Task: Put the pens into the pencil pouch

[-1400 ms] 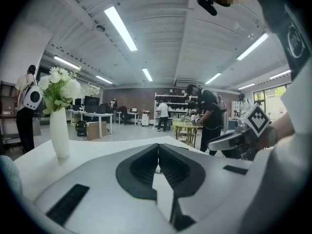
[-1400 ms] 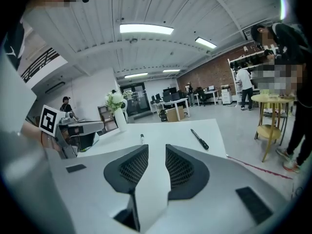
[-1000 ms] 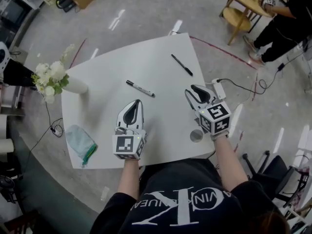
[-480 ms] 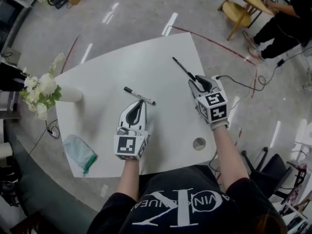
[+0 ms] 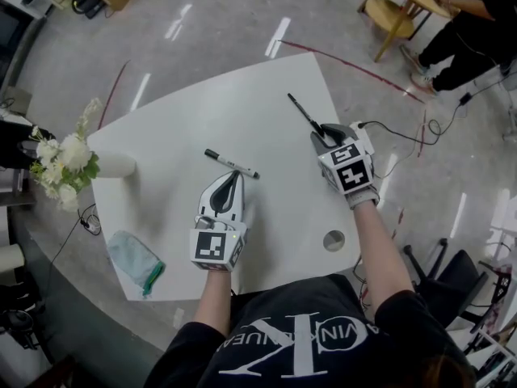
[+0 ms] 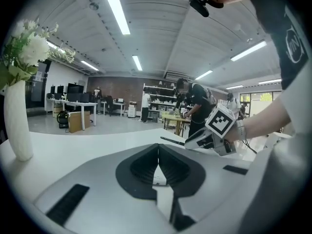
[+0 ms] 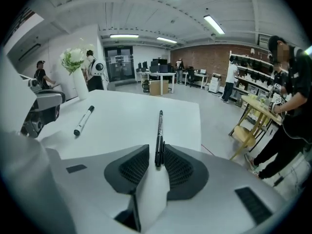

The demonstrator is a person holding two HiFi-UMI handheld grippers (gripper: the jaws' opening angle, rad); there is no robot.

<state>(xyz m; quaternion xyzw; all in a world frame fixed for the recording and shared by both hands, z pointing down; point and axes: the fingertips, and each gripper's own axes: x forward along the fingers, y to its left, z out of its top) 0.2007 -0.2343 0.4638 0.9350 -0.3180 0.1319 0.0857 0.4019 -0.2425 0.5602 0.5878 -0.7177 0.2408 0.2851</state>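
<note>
A black pen (image 5: 305, 114) lies on the white table (image 5: 178, 128) at the far right. My right gripper (image 5: 321, 133) reaches down over its near end. In the right gripper view the pen (image 7: 159, 126) lies between the jaws, which have just been closing; a small gap still shows on the left side. A white marker with a black cap (image 5: 231, 163) lies mid-table, just ahead of my left gripper (image 5: 233, 178), which is shut and holds nothing. The teal pencil pouch (image 5: 136, 259) lies at the table's near left edge, apart from both grippers.
A white vase of flowers (image 5: 69, 158) stands at the table's left edge. A round hole (image 5: 334, 239) sits in the table near my right forearm. A white power strip (image 5: 365, 140) and its cable lie on the floor to the right. A person (image 5: 477, 31) stands at a wooden table, far right.
My right gripper has moved forward and down to the black pen's near end, which now lies between its jaws. My left gripper has come closer to the marker.
</note>
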